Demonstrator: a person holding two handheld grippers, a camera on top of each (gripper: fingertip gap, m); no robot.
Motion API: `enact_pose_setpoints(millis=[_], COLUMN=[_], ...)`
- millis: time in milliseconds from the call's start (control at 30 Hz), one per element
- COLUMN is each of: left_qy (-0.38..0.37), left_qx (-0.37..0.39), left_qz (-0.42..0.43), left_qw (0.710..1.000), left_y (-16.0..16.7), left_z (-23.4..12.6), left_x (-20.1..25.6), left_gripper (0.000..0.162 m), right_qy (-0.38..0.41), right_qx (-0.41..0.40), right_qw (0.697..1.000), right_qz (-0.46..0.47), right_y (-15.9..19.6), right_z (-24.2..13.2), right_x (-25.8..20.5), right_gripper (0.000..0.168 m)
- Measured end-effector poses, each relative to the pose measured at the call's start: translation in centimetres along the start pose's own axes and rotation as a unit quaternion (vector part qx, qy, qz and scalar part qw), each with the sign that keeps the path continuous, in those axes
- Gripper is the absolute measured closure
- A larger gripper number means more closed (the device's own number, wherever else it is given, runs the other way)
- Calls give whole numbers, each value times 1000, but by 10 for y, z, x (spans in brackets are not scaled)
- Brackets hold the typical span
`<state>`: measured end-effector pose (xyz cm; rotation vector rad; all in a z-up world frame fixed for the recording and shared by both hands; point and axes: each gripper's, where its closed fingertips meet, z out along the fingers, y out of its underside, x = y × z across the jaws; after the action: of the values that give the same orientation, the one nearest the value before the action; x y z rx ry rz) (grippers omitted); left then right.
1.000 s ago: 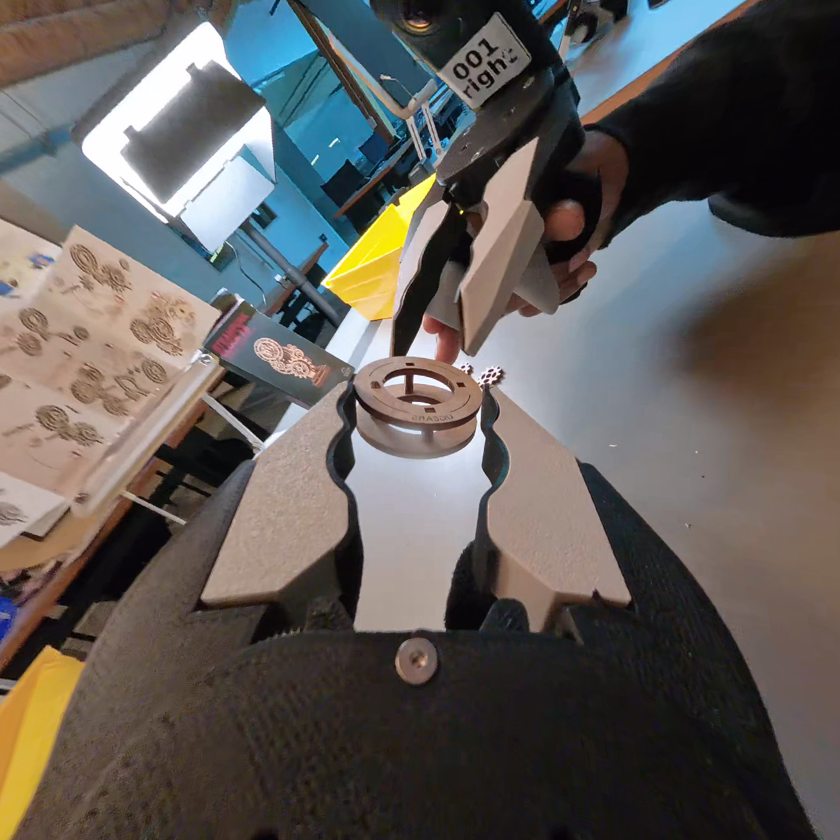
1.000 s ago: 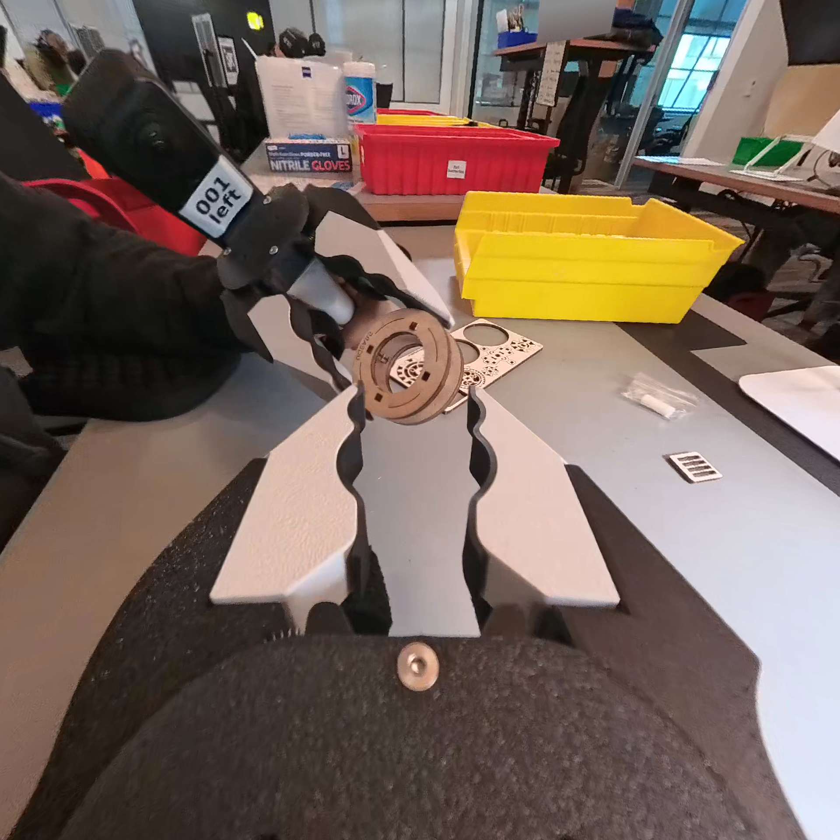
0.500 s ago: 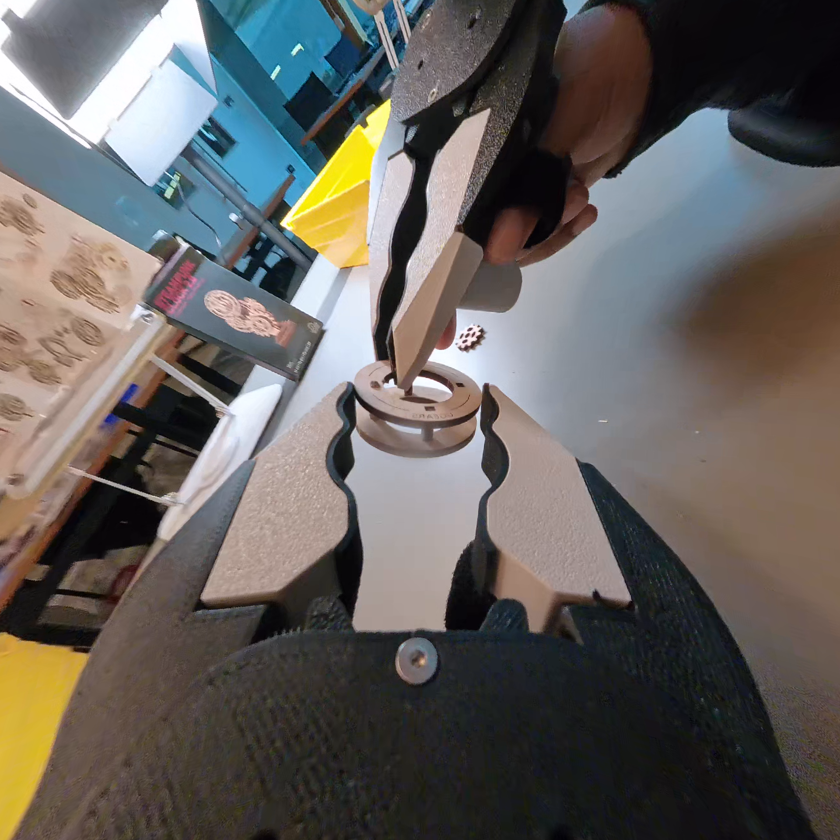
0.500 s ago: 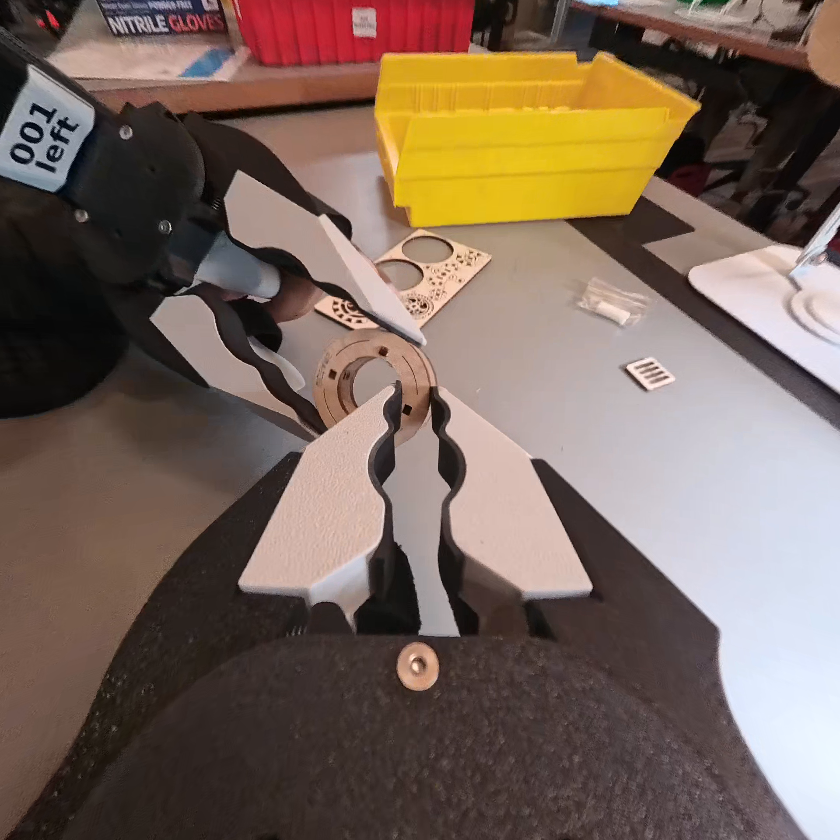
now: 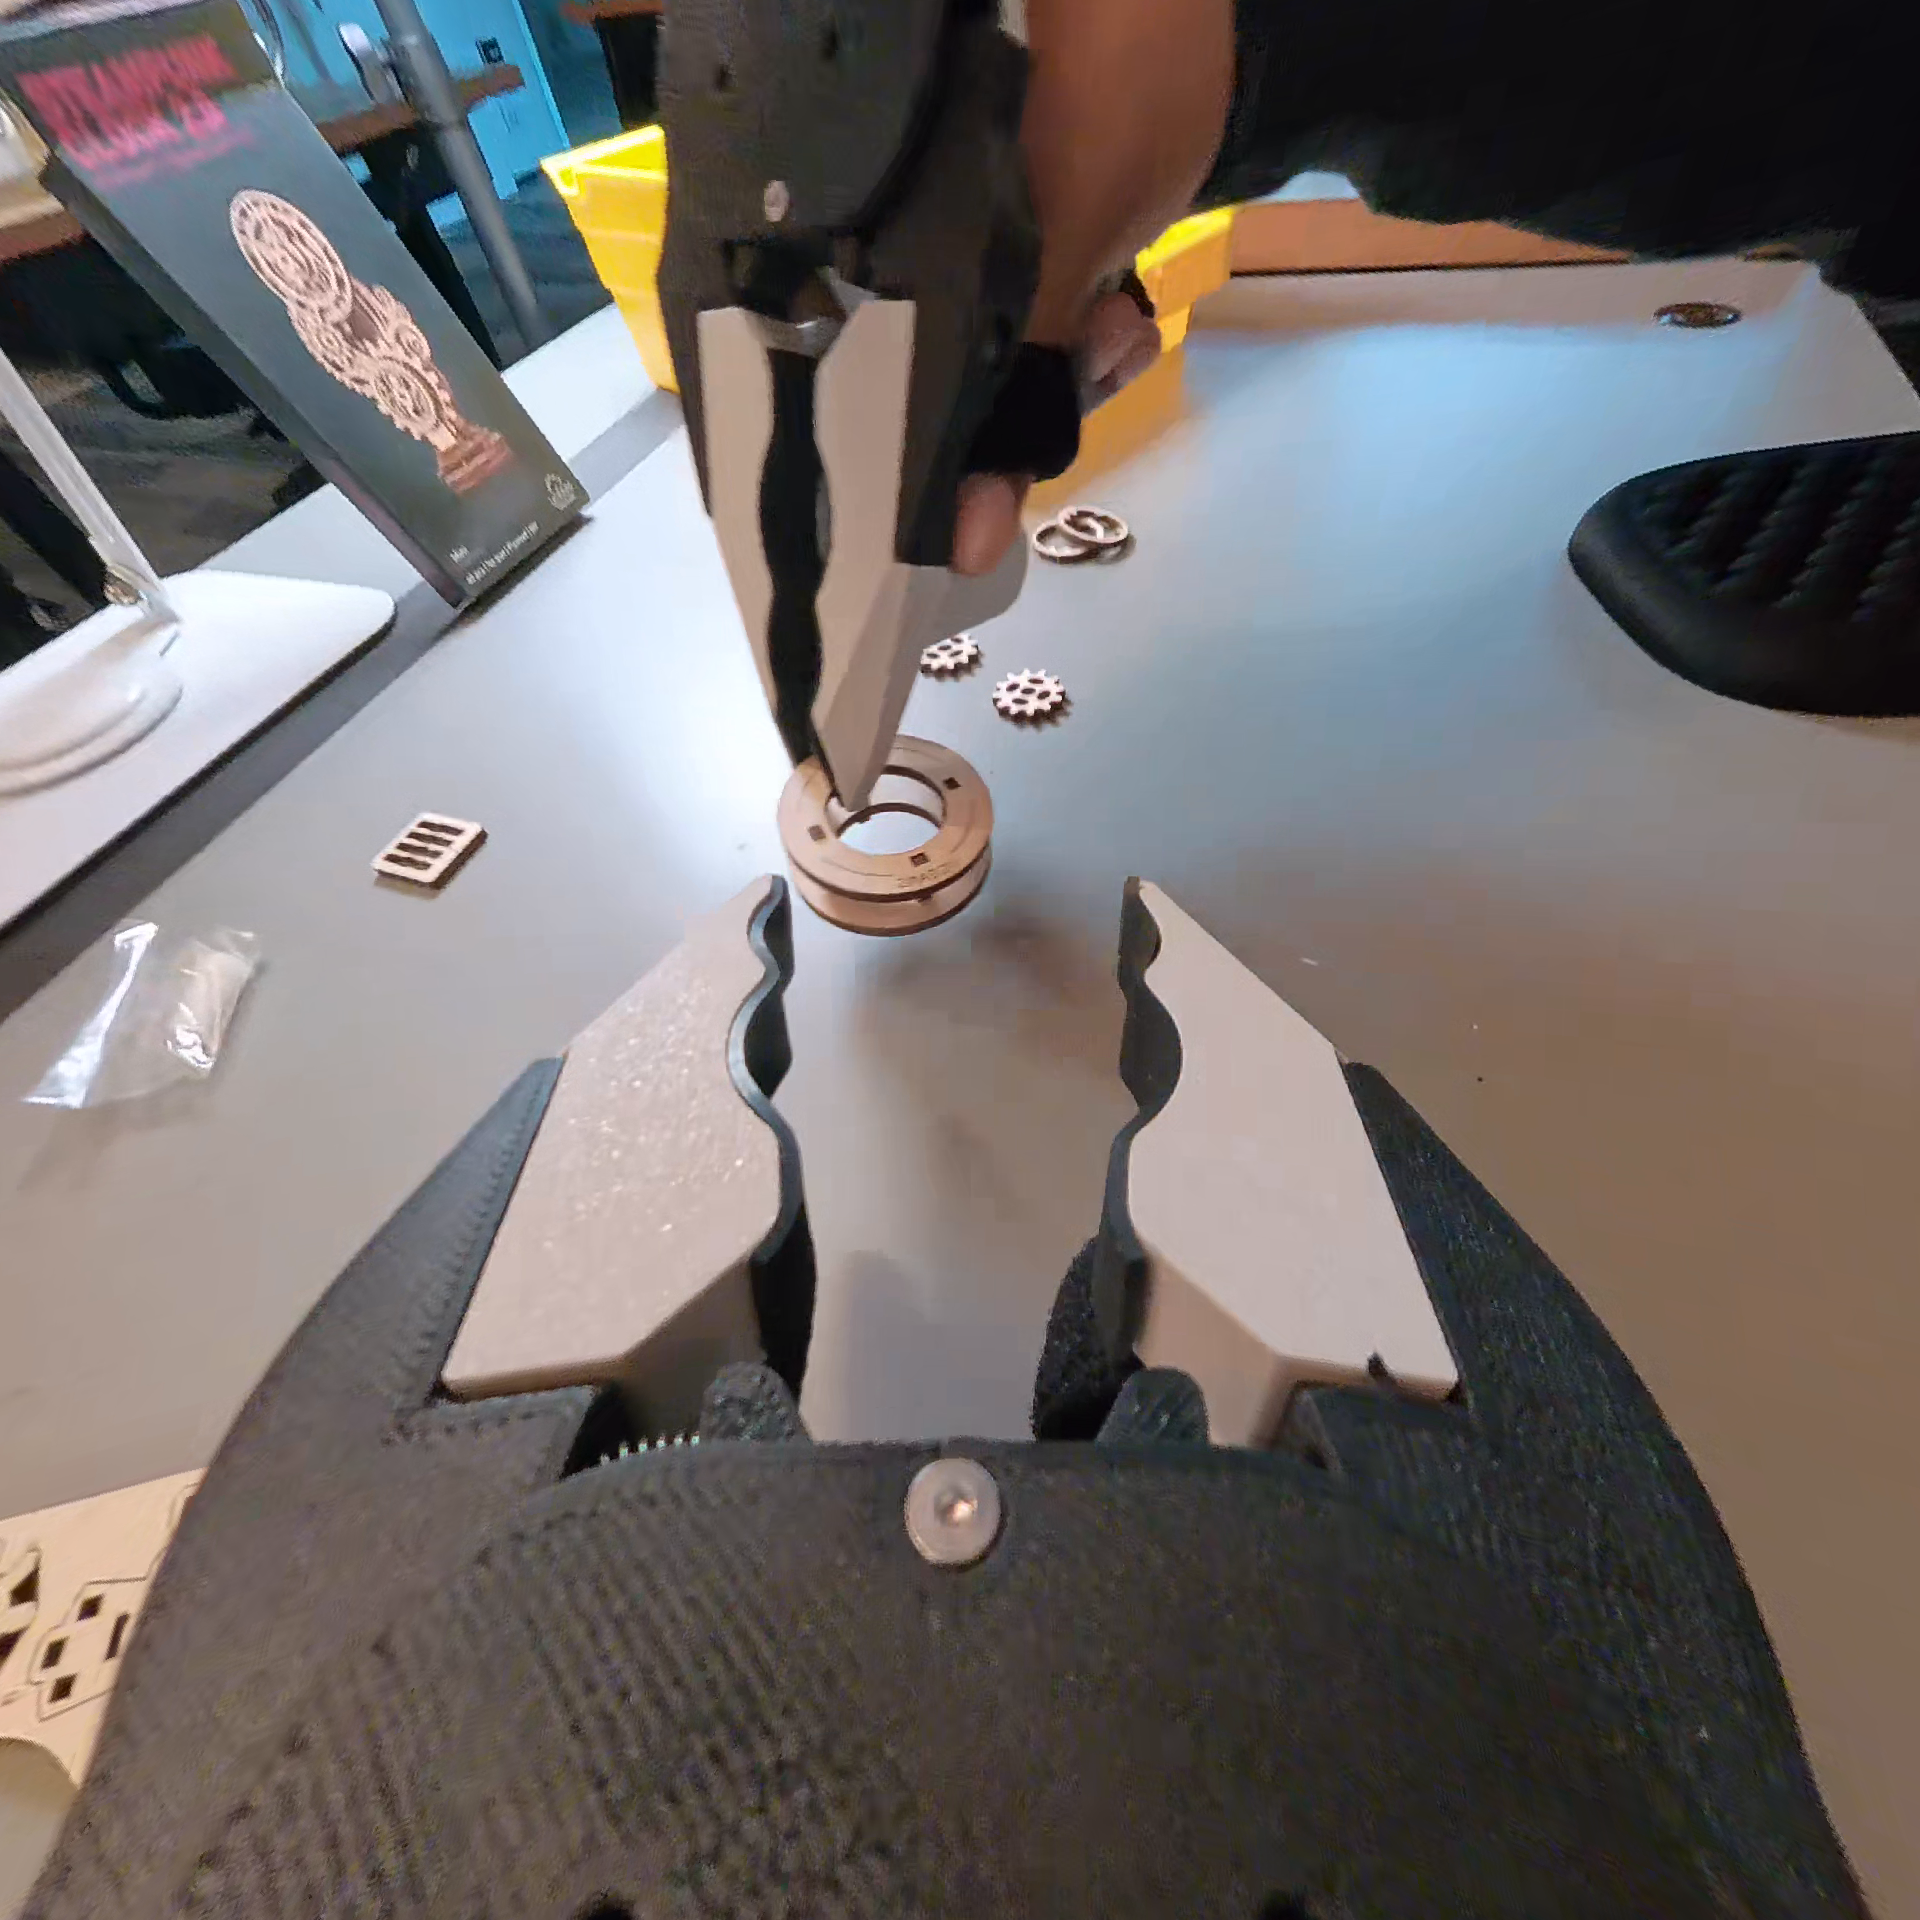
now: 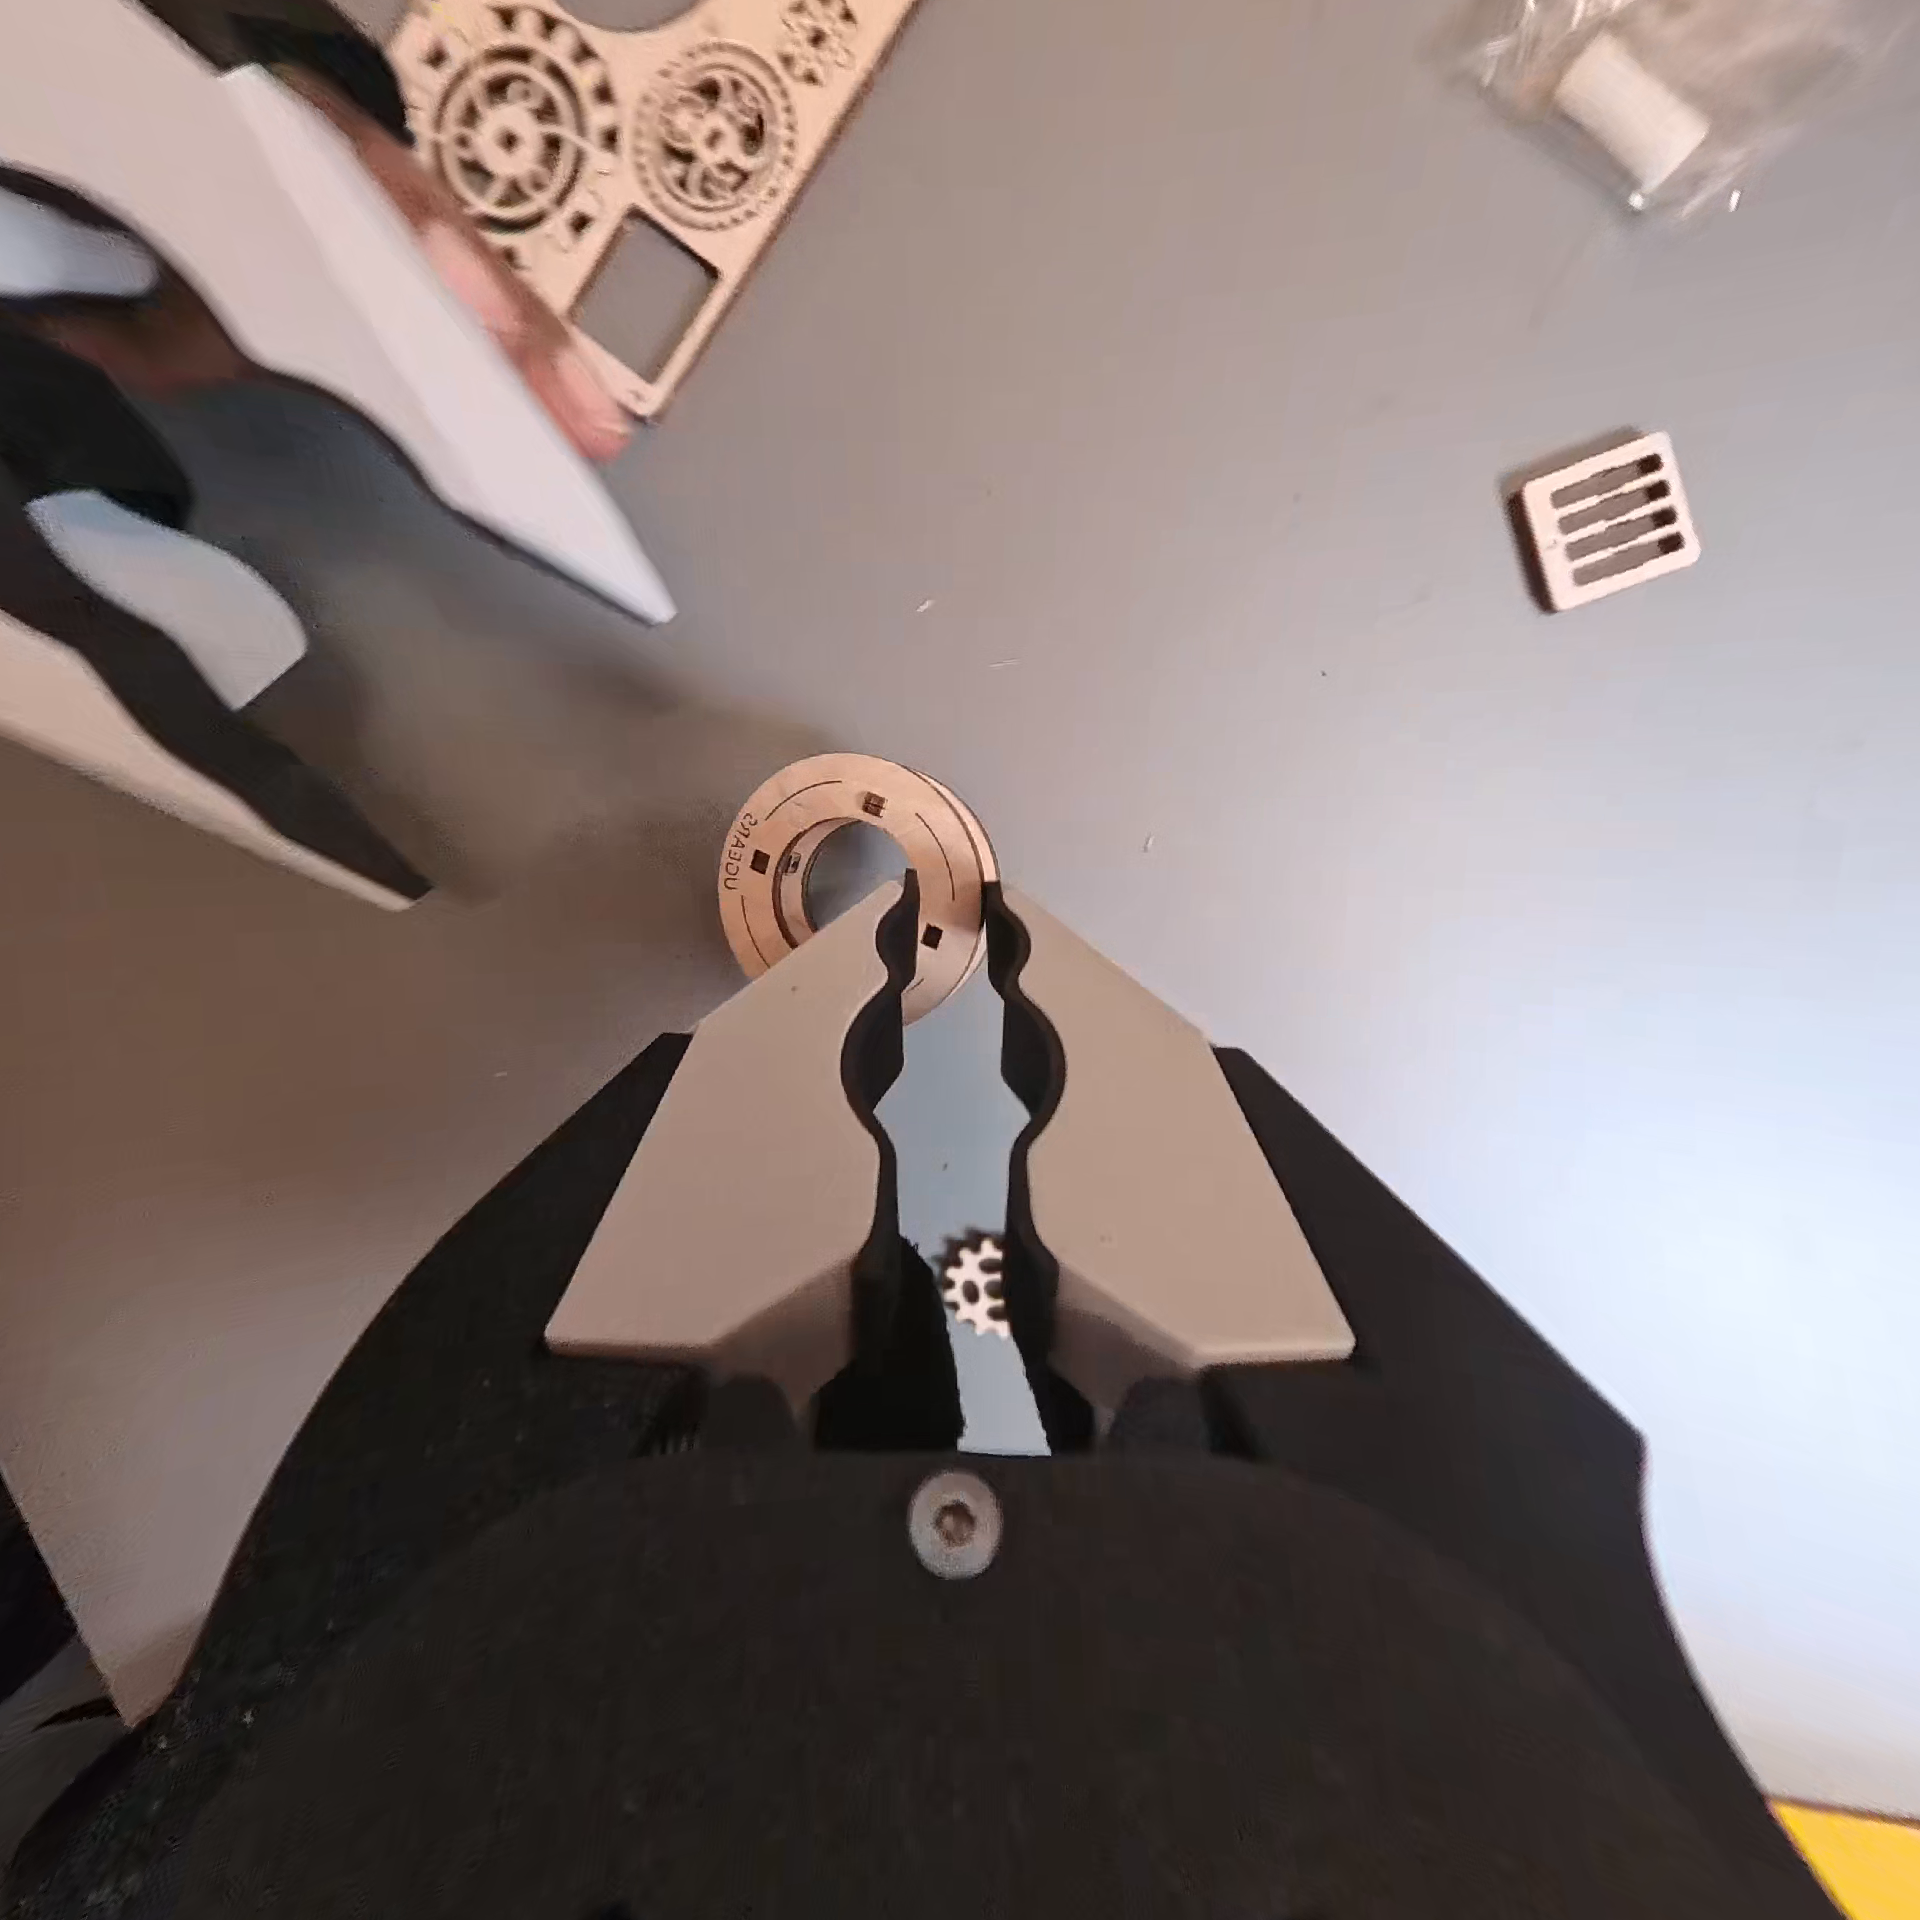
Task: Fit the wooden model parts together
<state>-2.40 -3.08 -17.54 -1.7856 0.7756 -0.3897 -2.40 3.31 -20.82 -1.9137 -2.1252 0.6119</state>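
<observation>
The wooden ring assembly [image 5: 883, 844], two stacked discs with a centre hole, lies flat on the grey table. My left gripper [image 5: 951, 914] is open and empty just short of it, with the jaws wide apart. My right gripper [image 6: 951, 891] comes down from above and is shut on the ring's [image 6: 831, 883] rim, with one fingertip in the hole and one outside. The right gripper also shows in the left wrist view [image 5: 836, 774]. The left gripper shows blurred at the left of the right wrist view [image 6: 535, 753].
Two small wooden gears [image 5: 987, 675] and thin rings [image 5: 1081, 535] lie beyond the ring. A slotted wooden piece [image 5: 428, 850] and a plastic bag [image 5: 156, 997] lie to the left. A cut-out parts sheet [image 6: 623, 156], a dark box [image 5: 312, 291] and a yellow bin [image 5: 613, 218] stand farther off. My hands' fingertips stand some 8 centimeters from each other.
My left gripper has let go of the ring, opened wide and drawn back. The ring now lies on the table. My right gripper has tilted down and closed on its rim.
</observation>
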Motion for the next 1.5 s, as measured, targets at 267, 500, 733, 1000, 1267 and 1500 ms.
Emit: enact_pose_setpoints(millis=[267, 500, 733, 1000, 1267, 1500], left_qy=[-14, -26, -41, -66, -70, -57], left_qx=[-34, -42, -52, -51, -36, -39], left_qz=[17, 16, 23, 7, -13, -7], left_qw=[999, 999, 998, 996, 997, 998], left_y=[10, 12, 15, 22, 20, 20], left_z=[3, 2, 3, 3, -3, 0], left_x=[-1, -5, -9, -20, -27, -22], left_gripper=[102, 104, 104, 107, 110, 111], right_qy=[55, 85, 124, 254, 281, 147], right_qx=[4, 187, 235, 144, 129, 279], right_qw=[998, 978, 964, 943, 908, 944], right_qz=[27, 17, 16, -159, -284, -96], right_y=[-1, -21, 29, 22, 2, -4], right_z=[8, -61, -54, -15, 1, -30], right_x=[37, 18, -25, -3, 10, 17], right_gripper=[149, 134, 127, 125, 162, 168])
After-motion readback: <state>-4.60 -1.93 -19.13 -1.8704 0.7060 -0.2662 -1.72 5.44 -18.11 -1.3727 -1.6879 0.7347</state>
